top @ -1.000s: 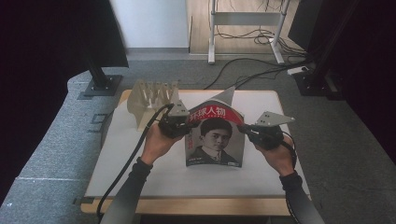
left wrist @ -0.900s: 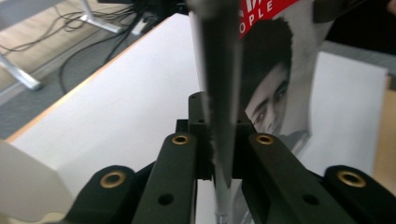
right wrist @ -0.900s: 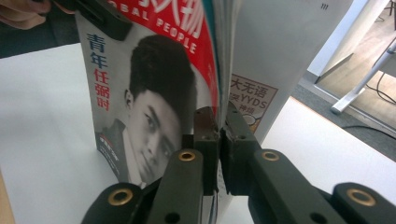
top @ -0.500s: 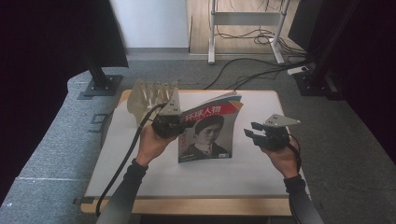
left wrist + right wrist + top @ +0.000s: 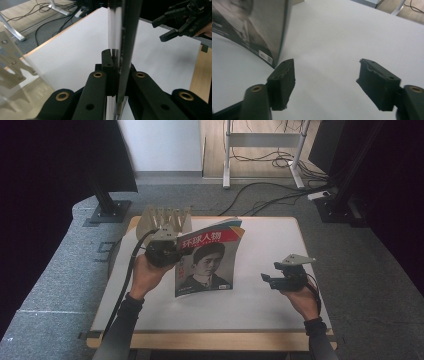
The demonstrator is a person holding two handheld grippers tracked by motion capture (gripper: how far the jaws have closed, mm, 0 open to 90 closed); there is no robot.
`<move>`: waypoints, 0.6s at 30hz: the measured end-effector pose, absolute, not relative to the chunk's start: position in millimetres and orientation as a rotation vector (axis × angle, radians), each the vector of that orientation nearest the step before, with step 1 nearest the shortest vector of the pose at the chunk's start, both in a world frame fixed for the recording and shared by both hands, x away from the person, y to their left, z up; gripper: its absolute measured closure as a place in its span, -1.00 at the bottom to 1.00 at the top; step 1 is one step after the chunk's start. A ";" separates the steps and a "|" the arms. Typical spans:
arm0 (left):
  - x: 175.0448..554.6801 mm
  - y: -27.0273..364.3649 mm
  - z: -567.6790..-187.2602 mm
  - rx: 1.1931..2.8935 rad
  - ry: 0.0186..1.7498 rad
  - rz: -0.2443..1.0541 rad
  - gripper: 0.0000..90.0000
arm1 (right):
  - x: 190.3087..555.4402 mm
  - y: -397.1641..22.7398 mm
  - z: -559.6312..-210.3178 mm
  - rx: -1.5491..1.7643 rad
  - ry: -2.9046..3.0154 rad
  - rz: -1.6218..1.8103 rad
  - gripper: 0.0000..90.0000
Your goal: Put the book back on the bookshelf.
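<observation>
Your left gripper (image 5: 172,254) stays clamped on the magazine's (image 5: 207,262) spine edge, holding it upright over the table (image 5: 260,300) near the rack (image 5: 165,220), because your right gripper (image 5: 267,280) has just been opening, now empty.

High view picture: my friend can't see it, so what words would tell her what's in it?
A person's left gripper holds a magazine upright by its edge on a white table. The right gripper hangs open and empty to the magazine's right. A clear plastic rack stands at the table's far left corner.
</observation>
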State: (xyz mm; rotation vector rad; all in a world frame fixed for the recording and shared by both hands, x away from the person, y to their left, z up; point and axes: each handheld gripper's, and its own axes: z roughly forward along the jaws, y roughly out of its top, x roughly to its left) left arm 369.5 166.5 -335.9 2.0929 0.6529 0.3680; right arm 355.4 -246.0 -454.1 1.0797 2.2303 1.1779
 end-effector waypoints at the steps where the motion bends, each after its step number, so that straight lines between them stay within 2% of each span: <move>1: 368.9 169.1 -335.2 2.090 0.659 0.368 0.94 | 355.3 -246.3 -457.1 1.085 2.234 1.177 -0.43; 18: 354.1 215.8 -318.5 2.026 0.759 0.389 0.94 | 353.2 -243.3 -508.8 1.141 2.338 1.125 -0.71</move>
